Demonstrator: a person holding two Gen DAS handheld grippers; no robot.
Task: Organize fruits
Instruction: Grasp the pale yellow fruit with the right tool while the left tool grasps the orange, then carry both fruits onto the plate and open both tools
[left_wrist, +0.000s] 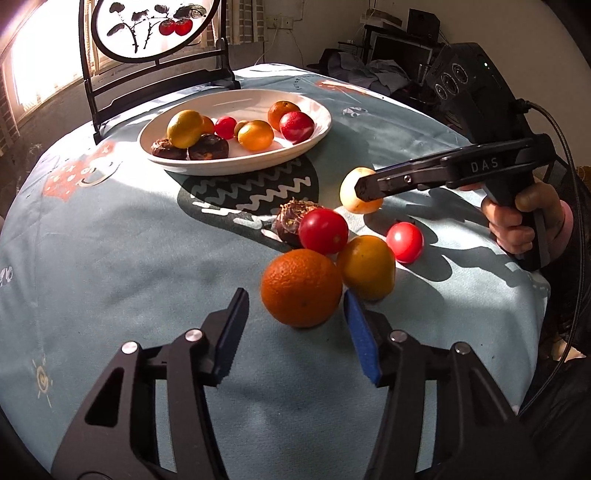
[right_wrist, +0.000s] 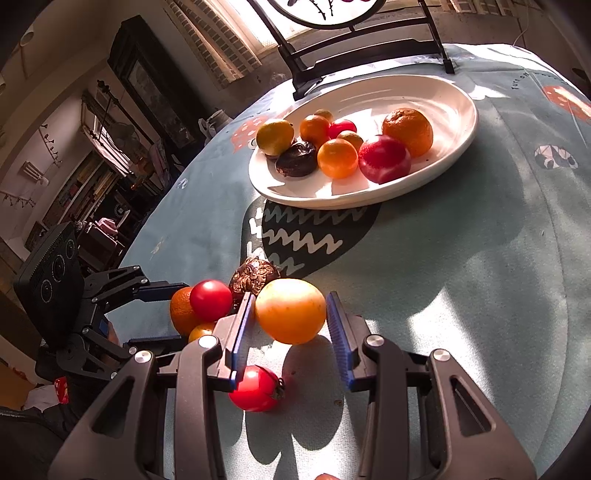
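Note:
A white oval plate (left_wrist: 317, 138) (right_wrist: 461, 110) holds several fruits at the far side of the table. Nearer lie loose fruits: an orange (left_wrist: 301, 288), a yellow-orange citrus (left_wrist: 367, 266), two red tomatoes (left_wrist: 323, 231) (left_wrist: 405, 242) and a dark brown fruit (left_wrist: 291, 219). My left gripper (left_wrist: 293, 338) is open, its fingers on either side of the orange, just short of it. My right gripper (right_wrist: 291, 332) has its pads at both sides of a pale yellow fruit (right_wrist: 290, 310) (left_wrist: 352, 192). A small gap shows on each side. A tomato (right_wrist: 256, 389) lies below its left finger.
A black stand with a round painted panel (left_wrist: 147, 29) rises behind the plate. The table has a light blue patterned cloth (left_wrist: 110, 240) and drops off at right, where clutter and dark equipment (left_wrist: 406, 48) sit. Furniture fills the room at left in the right wrist view (right_wrist: 92, 166).

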